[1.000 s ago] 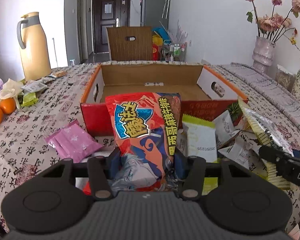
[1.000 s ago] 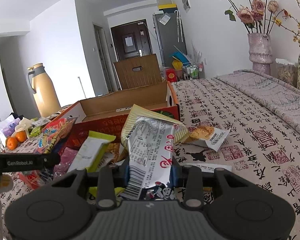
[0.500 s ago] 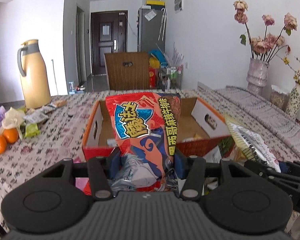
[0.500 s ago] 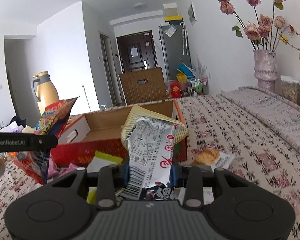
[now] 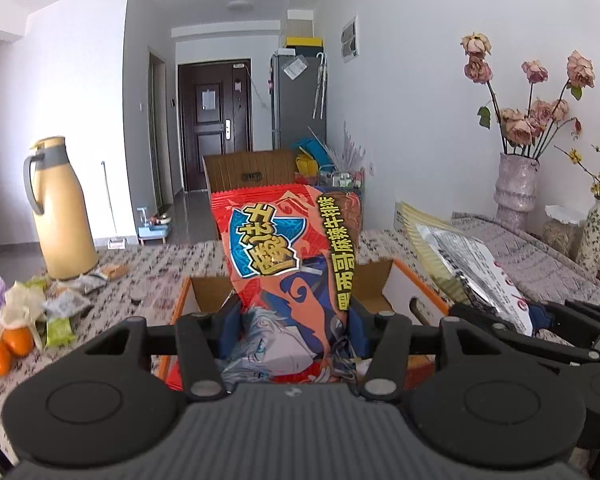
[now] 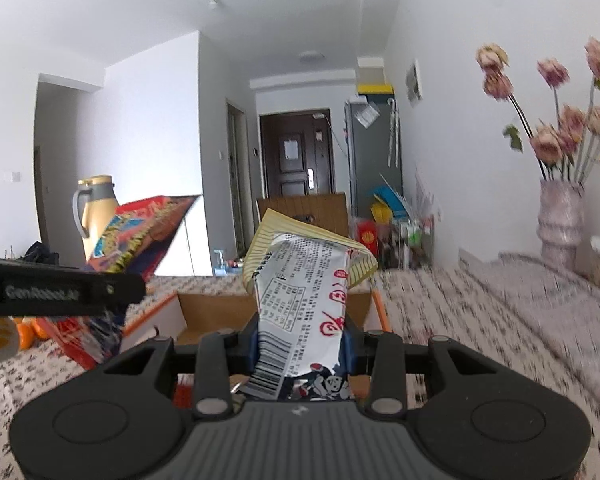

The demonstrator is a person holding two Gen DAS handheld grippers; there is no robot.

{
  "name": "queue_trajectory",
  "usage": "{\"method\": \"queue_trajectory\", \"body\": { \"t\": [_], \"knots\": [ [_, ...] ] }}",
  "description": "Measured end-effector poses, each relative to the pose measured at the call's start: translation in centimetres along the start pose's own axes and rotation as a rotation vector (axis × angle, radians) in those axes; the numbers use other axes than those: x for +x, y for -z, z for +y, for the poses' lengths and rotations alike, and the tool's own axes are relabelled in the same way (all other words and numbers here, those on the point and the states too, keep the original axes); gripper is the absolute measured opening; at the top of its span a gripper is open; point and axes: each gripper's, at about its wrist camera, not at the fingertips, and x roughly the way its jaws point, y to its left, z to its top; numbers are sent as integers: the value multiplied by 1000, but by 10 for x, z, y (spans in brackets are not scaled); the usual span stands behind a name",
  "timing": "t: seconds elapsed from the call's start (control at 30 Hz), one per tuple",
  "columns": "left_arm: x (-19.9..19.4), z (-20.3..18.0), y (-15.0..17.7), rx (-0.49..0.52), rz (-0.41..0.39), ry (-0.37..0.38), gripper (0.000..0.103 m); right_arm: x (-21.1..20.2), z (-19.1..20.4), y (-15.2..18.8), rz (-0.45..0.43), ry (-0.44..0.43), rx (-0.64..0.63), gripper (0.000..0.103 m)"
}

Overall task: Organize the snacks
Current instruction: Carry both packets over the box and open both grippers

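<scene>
- In my left claw (image 5: 288, 328) stands a snack bag (image 5: 290, 268), upright between the two fingers.
- Just behind and below this bag I see the open cardboard box (image 5: 384, 284) on the table (image 5: 140, 272).
- To the right of my left claw is my right claw (image 6: 300, 340), which holds a second packet (image 6: 304, 288) tilted up over the box.
- Far to the left of the left claw, the thermos jug (image 5: 60, 208) stands on the table, with small packets (image 5: 66, 304) before it and oranges (image 5: 8, 346) nearer to me.
- Far to the right, a vase with flowers (image 5: 516, 188) stands at the wall.
- Behind the table is a chair back (image 5: 250, 172).
</scene>
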Motion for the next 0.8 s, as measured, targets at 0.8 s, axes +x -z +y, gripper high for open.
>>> {"method": "queue_trajectory", "body": {
  "t": [0.8],
  "knots": [
    [104, 35, 7, -90, 112, -64, 53, 111, -15, 0, 79, 34, 37, 36]
  ]
}}
